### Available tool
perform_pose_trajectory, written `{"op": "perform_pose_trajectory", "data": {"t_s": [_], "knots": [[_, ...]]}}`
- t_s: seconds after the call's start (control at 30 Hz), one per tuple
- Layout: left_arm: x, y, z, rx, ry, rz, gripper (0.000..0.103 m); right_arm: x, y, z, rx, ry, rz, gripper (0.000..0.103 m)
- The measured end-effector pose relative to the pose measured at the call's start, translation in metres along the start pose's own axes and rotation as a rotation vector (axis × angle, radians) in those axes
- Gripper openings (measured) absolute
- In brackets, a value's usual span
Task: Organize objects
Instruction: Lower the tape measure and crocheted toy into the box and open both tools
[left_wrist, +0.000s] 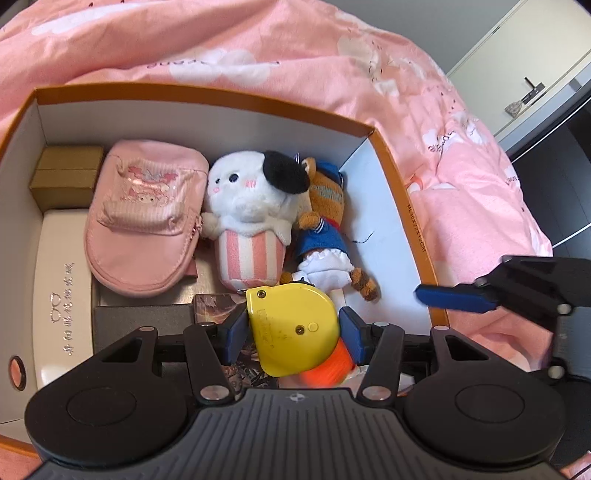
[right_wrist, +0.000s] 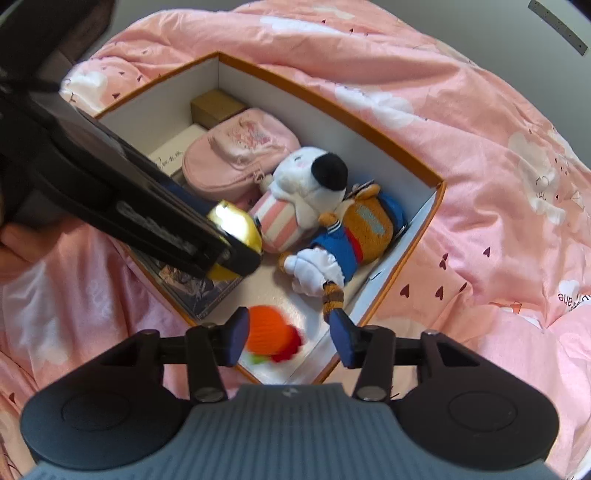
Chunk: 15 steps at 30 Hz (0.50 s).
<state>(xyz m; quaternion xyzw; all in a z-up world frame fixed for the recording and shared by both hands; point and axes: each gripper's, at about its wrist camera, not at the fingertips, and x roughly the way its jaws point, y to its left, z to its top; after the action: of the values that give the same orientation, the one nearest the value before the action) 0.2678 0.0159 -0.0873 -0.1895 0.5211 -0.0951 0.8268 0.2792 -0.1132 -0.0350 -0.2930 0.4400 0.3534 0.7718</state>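
An orange-rimmed white box (left_wrist: 399, 192) lies on a pink bed; it also shows in the right wrist view (right_wrist: 437, 184). My left gripper (left_wrist: 293, 334) is shut on a yellow tape measure (left_wrist: 291, 328) and holds it over the box's near end. In the right wrist view the tape measure (right_wrist: 236, 221) shows in the left gripper's black arm. My right gripper (right_wrist: 290, 339) is open and empty; a blurred orange toy (right_wrist: 267, 334) is below it inside the box, also seen in the left wrist view (left_wrist: 325, 365).
The box holds a pink pouch (left_wrist: 144, 218), a white plush in a striped cup (left_wrist: 251, 210), an orange plush in blue clothes (left_wrist: 325, 221), brown boxes (left_wrist: 66, 173), a white case (left_wrist: 62, 280) and a picture book (right_wrist: 199, 288). A wardrobe (left_wrist: 524, 66) stands behind.
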Motion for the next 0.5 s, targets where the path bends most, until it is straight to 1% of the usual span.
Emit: {"op": "perform_pose_trajectory", "data": {"t_s": [0.1,0.23,0.33,0.5], "knots": [[0.006,-0.003,0.001,0.002,0.020,0.013,0.061,-0.012,-0.002,-0.001,0.003,-0.057,-0.034,0.051],[0.015,-0.009,0.002,0.008,0.034,0.036,0.061,-0.028,-0.008,-0.004,0.020,-0.135,-0.112,0.051],[0.022,-0.013,0.004,0.003,0.039,0.045,0.061,-0.031,-0.016,-0.007,0.042,-0.157,-0.145,0.051],[0.037,-0.021,0.006,-0.002,0.073,0.060,0.061,-0.026,-0.026,-0.012,0.084,-0.161,-0.141,0.051]]}}
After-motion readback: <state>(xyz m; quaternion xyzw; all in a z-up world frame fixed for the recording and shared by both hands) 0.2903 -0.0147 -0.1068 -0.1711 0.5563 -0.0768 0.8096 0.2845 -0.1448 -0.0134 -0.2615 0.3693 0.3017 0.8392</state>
